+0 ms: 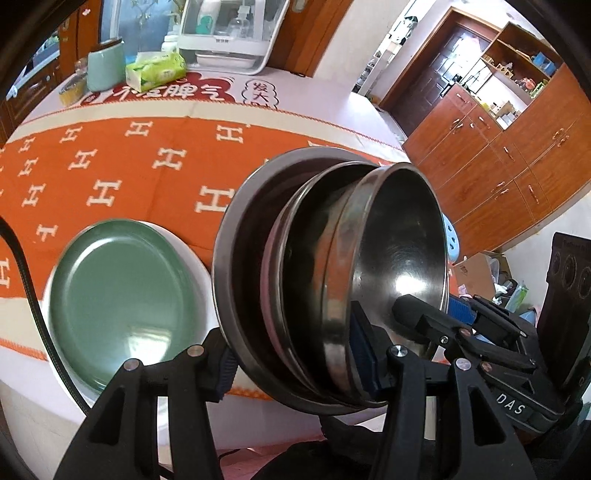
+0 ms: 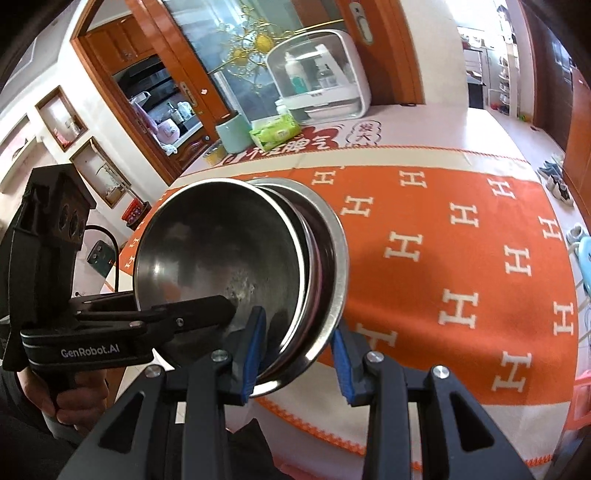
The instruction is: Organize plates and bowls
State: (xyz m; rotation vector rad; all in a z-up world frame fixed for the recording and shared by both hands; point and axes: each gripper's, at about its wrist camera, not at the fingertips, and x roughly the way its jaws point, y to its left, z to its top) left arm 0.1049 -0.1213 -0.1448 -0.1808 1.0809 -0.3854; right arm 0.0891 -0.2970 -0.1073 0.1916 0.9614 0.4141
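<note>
A nested stack of steel bowls (image 1: 399, 240) sitting in a wider steel plate (image 1: 236, 258) hangs tilted on edge above the table. My left gripper (image 1: 295, 362) is shut on the stack's lower rim, blue pads on either side. My right gripper (image 2: 299, 358) is shut on the rim of the same stack (image 2: 214, 240) from the other side. Each view shows the other gripper with one finger (image 2: 207, 308) reaching inside the inner bowl. A green plate (image 1: 122, 295) lies flat on a white plate (image 1: 199, 266) at the table's near edge.
An orange cloth with white H marks (image 2: 461, 258) covers the table. At the far end stand a mint canister (image 1: 105, 66), a tissue pack (image 1: 155, 70) and a white cabinet (image 1: 229, 33). A phone (image 2: 99, 258) lies at the left edge. Wooden cupboards (image 1: 517, 166) line the wall.
</note>
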